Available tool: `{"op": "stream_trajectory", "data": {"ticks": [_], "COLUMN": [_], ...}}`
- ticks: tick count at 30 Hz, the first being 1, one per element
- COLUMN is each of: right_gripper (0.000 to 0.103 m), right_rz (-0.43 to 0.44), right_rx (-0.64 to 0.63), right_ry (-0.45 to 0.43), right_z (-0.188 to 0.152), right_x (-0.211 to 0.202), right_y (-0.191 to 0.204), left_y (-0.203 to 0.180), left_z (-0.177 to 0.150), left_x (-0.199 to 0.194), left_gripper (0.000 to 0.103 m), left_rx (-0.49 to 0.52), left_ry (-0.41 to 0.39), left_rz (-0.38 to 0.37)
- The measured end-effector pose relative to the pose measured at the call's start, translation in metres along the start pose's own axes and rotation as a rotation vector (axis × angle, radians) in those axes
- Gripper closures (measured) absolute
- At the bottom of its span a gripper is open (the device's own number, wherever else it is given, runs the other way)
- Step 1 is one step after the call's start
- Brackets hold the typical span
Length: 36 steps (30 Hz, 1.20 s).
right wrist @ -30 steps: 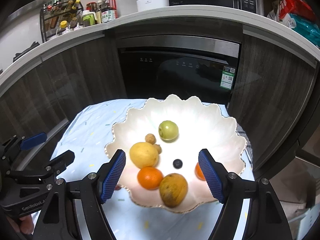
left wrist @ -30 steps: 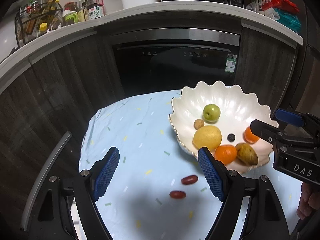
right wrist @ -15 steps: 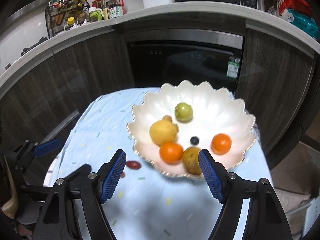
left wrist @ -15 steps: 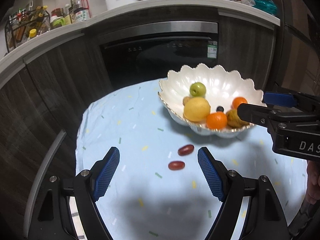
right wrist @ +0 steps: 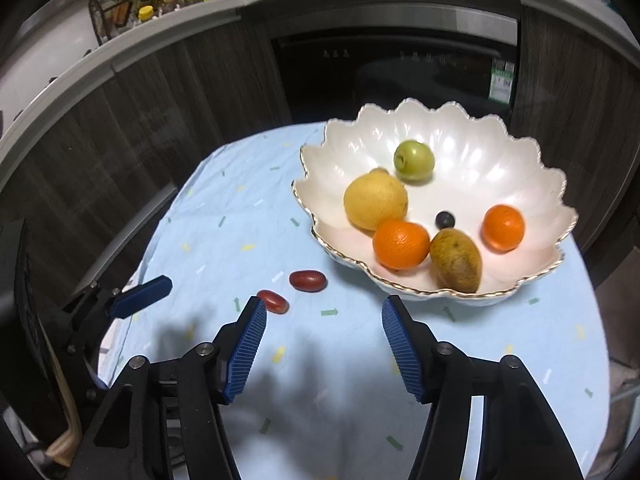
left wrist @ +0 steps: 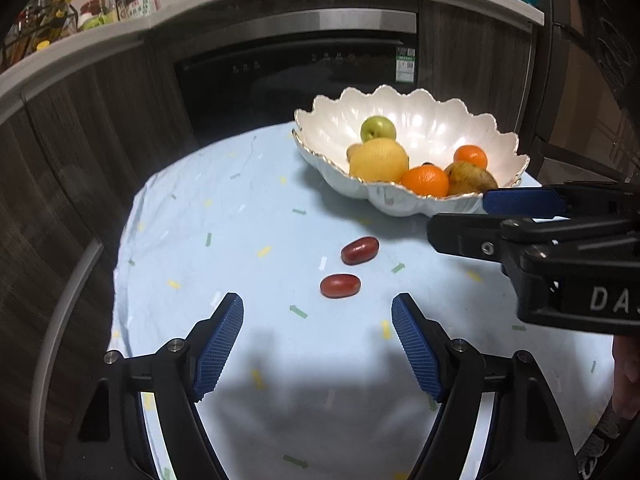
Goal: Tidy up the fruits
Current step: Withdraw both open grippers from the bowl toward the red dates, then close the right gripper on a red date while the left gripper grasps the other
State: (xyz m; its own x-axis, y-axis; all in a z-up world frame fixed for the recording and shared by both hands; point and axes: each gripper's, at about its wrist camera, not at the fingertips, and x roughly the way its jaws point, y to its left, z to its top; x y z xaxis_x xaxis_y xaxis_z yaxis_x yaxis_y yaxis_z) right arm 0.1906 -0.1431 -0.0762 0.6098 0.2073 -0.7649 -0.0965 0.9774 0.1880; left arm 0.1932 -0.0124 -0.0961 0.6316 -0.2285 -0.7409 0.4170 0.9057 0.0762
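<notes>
Jaws of both grippers gape wide, empty; only the right wrist view shows the blueberry (right wrist: 445,219) clearly.

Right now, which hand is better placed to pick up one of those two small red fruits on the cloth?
Probably the left. Its open tongs face the nearer red fruit, which lies almost centred just ahead. For the right tongs, that fruit sits off by the left finger.
</notes>
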Motion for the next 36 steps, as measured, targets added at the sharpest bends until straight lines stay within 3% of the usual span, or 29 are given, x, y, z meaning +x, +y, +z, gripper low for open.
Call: {"op": "stream_trajectory", "data": {"ticks": [14, 24, 30, 36], "right_gripper": [0.045, 0.053, 0.056, 0.057], "right_rz": [0.058, 0.086, 0.077, 0.078], "right_rx": [0.118, 0.193, 0.183, 0.161], "right_ry": [0.144, 0.192, 0.195, 0.196], "right_z": [0.017, 0.016, 0.020, 0.020], "right_x": [0.045, 0.074, 0.085, 0.093], "right_y": [-0.001, -0.003, -0.003, -0.002], "left_y": [0.001, 0.001, 0.004, 0.000], "left_z": [0.012, 0.014, 0.012, 0.007], "left_x": [0.032, 0.048, 0.055, 0.058], "left_gripper": [0.038, 0.049, 0.059, 0.062], "left_rx": [0.029, 0.046, 0.034, 0.042], "left_ry": [0.016, 0.036, 0.041, 0.043], "left_rz": [-0.030, -0.057, -0.066, -0.075]}}
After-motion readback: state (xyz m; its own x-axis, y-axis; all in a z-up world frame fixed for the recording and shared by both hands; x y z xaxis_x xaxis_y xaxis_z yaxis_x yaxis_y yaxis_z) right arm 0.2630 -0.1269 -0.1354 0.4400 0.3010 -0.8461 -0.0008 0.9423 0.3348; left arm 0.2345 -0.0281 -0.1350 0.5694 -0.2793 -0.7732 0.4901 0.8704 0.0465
